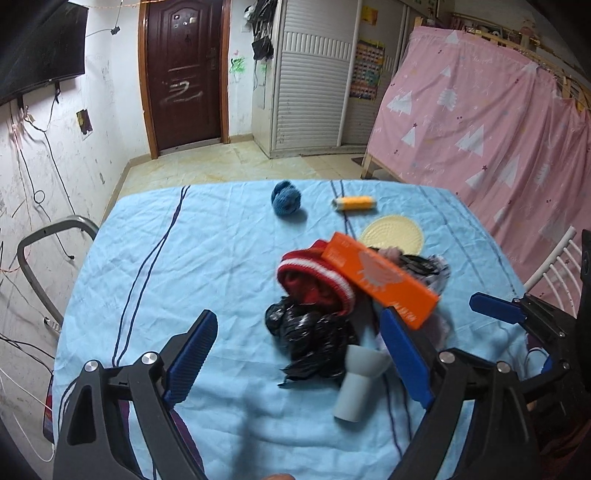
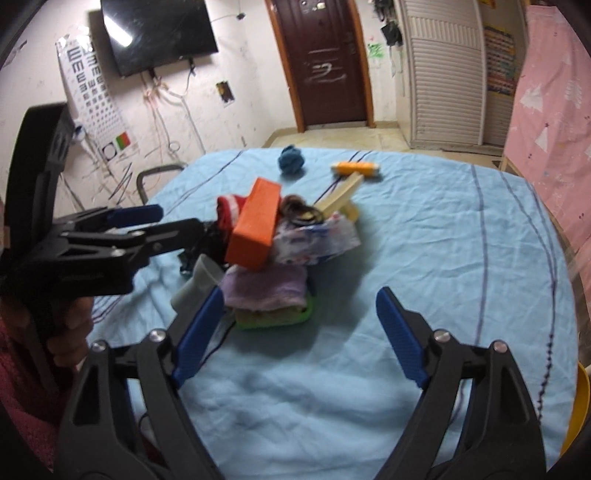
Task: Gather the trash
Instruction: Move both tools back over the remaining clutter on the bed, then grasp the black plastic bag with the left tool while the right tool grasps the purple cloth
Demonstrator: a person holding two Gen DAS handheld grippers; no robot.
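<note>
- While the pile is sitting mid-table on the blue tablecloth point(image 2: 424, 258), the left gripper point(image 1: 299, 354) is gaping wide around the crumpled black plastic bag point(image 1: 314, 332), gripping nothing.
- The right gripper point(image 2: 299, 332) is hovering wide open, empty, near the purple cloth point(image 2: 266, 288).
- The orange box point(image 1: 380, 280) is leaning atop the pile.

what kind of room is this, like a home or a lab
Most likely a lived-in home room rather than a lab. A wall-mounted TV, a scribbled-on wooden door and a pink tree-print curtain over a bed frame surround a table under a blue cloth.
</note>
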